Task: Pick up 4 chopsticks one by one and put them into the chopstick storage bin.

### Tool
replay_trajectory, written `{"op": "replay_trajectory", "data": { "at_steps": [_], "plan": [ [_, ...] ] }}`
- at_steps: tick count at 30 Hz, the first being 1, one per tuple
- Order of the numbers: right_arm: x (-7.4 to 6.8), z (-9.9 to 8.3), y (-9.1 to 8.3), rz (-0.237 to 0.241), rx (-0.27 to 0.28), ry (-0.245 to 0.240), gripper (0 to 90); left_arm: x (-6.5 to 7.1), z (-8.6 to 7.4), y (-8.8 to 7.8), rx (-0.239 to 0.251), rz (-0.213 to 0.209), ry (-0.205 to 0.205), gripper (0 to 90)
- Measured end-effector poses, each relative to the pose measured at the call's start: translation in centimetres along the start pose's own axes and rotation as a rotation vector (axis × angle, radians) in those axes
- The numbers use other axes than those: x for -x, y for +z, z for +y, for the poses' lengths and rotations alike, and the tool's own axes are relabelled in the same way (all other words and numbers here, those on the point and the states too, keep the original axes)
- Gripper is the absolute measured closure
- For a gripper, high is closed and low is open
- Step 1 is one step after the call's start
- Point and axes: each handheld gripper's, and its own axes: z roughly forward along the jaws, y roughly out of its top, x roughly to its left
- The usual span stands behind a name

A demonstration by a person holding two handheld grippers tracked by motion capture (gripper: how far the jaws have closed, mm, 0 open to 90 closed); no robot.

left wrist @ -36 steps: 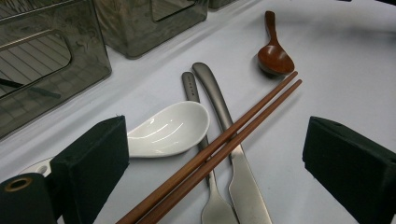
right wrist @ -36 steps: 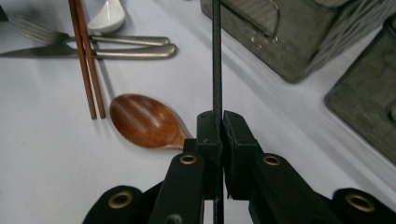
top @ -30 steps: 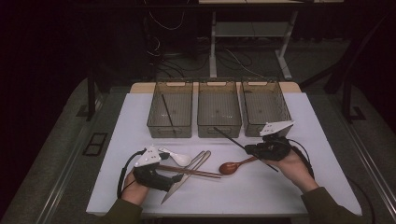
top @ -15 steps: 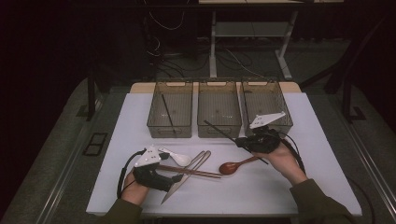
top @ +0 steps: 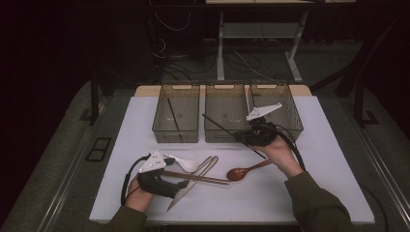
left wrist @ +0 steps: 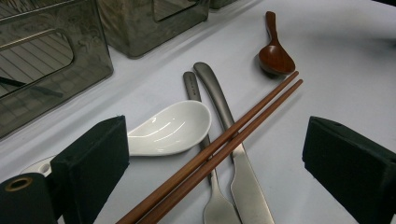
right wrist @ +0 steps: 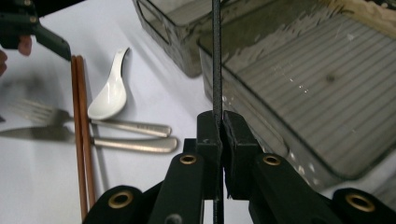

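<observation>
Your right tongs (right wrist: pixel 218 122) pinch the black chopstick (top: pixel 218 124) beside the middle bin (top: pixel 225 87); tilt and it slips. Left tongs (left wrist: pixel 215 154) gape wide.

We carry black two-jaw grippers: left gripper (top: pixel 186 184), right gripper (top: pixel 238 136), brass rivets, grey triangular plates, black cables, olive sleeves (top: pixel 314 203).

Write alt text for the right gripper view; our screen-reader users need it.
The right gripper is shut on a thin black chopstick that runs straight up over a smoky clear bin. On the white table to the left lie a pair of brown chopsticks, a white spoon, a fork and a knife.
</observation>
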Motion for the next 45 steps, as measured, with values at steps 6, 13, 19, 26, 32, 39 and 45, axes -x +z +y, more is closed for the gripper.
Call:
{"op": "replay_trajectory", "data": {
  "at_steps": [6,13,19,26,32,39,45],
  "plan": [
    [-0.1,1.8,1.1,0.000,-0.001,0.000,85.5,0.1,0.0,0.0,0.001,0.000,0.001,6.0],
    [-0.3,3.6,2.6,-0.004,-0.017,-0.003,85.5,0.1,0.0,0.0,0.006,-0.005,0.001,6.0],
    [-0.4,5.2,4.0,-0.020,-0.027,0.000,85.6,0.1,0.0,0.0,0.007,-0.006,0.005,6.0],
    [-0.2,6.7,5.8,-0.027,-0.035,0.017,85.5,0.1,0.1,-0.1,0.010,-0.007,0.009,6.0],
    [-0.4,8.1,7.3,-0.029,-0.047,0.029,85.5,0.1,0.1,-0.1,0.010,-0.010,0.009,6.0],
    [-0.7,9.8,9.5,-0.049,-0.069,0.039,85.5,0.2,0.2,-0.2,0.022,-0.012,0.003,6.1],
    [-0.8,11.4,11.5,-0.072,-0.094,0.038,85.6,0.2,0.2,-0.2,0.018,-0.008,0.012,6.0]
  ]
}}
